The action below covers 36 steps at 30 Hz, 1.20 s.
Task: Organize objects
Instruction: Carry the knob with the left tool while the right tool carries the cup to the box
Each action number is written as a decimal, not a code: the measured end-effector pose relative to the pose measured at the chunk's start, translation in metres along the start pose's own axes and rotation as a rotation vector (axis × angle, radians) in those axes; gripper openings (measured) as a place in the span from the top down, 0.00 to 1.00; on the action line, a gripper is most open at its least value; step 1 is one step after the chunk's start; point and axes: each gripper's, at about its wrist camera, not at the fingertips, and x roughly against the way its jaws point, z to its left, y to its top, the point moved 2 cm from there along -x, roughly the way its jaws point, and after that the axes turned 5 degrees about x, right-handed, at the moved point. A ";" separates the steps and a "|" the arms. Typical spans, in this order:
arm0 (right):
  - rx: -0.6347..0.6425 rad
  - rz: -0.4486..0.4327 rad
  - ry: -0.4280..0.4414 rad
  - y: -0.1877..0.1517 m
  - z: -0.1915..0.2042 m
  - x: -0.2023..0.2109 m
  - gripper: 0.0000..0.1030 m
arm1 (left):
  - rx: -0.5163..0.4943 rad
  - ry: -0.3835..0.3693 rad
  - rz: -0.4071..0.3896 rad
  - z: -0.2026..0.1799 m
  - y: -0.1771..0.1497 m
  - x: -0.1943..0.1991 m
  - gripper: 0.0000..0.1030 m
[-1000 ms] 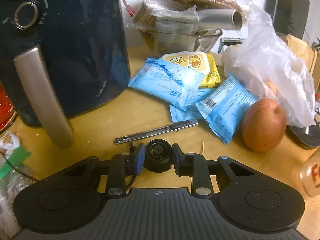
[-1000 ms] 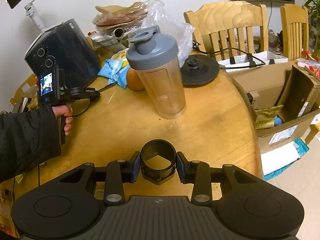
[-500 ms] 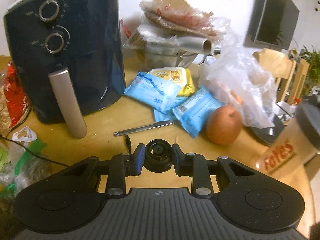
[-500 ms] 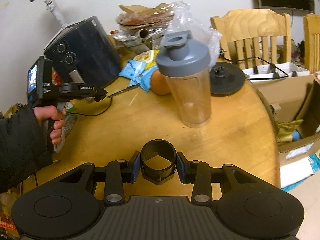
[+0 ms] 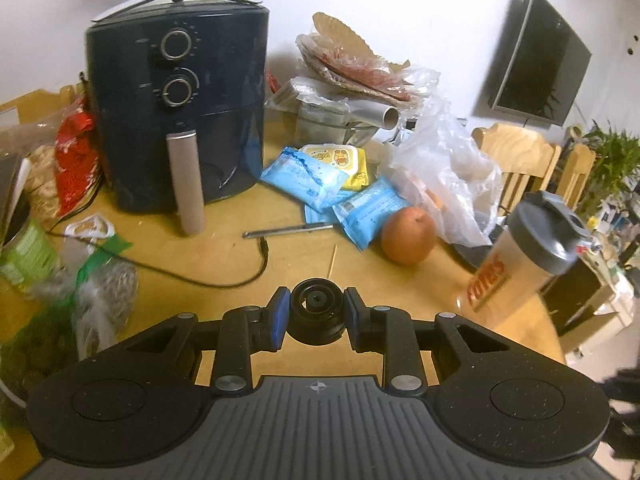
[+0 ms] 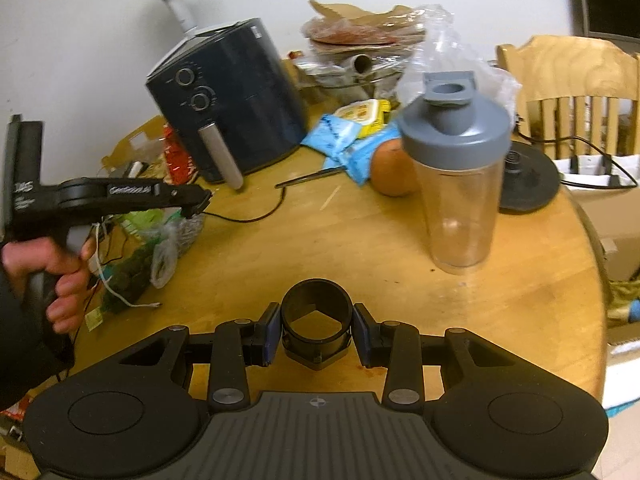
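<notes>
Plainly, each gripper carried a small black part and the table was untidy.

Left wrist view, grip: the left gripper (image 5: 316, 318) was pinched on a round black cap (image 5: 317, 312) with a stepped centre; the blue pads pressed its sides.
Left wrist view, table: a dark air fryer (image 5: 176, 108) stood at the back left; blue wipe packs (image 5: 320, 178) and a yellow wipe pack (image 5: 340, 160) lay heaped beside it; a russet fruit (image 5: 408, 235) sat just beside the packs; a slim metal pen-like tool (image 5: 286, 230) and a loose black cable (image 5: 208, 276) lay on the wooden table (image 5: 360, 276); a shaker bottle (image 5: 528, 264) stood at the right, blurred.
Left wrist view, progress: by my reading nothing looked sorted yet; bags and wrappers crowded the left edge.

Right wrist view, grip: the right gripper (image 6: 317, 330) was clamped on a black ring (image 6: 317, 322), a hollow collar with a hexagonal base.
Right wrist view, other hand: a hand (image 6: 48, 264) held the left tool above the table's left side, well apart from the bottle.
Right wrist view, bottle: it stood upright, grey lid on, seemingly empty, ahead of the ring.
Right wrist view, remaining: probably both parts needed joining or placing; where they belonged I could not tell.
</notes>
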 end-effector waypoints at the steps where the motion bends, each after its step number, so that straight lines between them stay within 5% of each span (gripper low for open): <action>1: 0.005 0.001 0.010 0.001 0.001 0.000 0.61 | 0.005 0.000 0.001 0.000 -0.003 0.007 0.72; 36: 0.167 0.022 0.204 -0.001 0.041 0.020 0.61 | 0.119 -0.001 0.090 -0.018 -0.102 0.127 0.72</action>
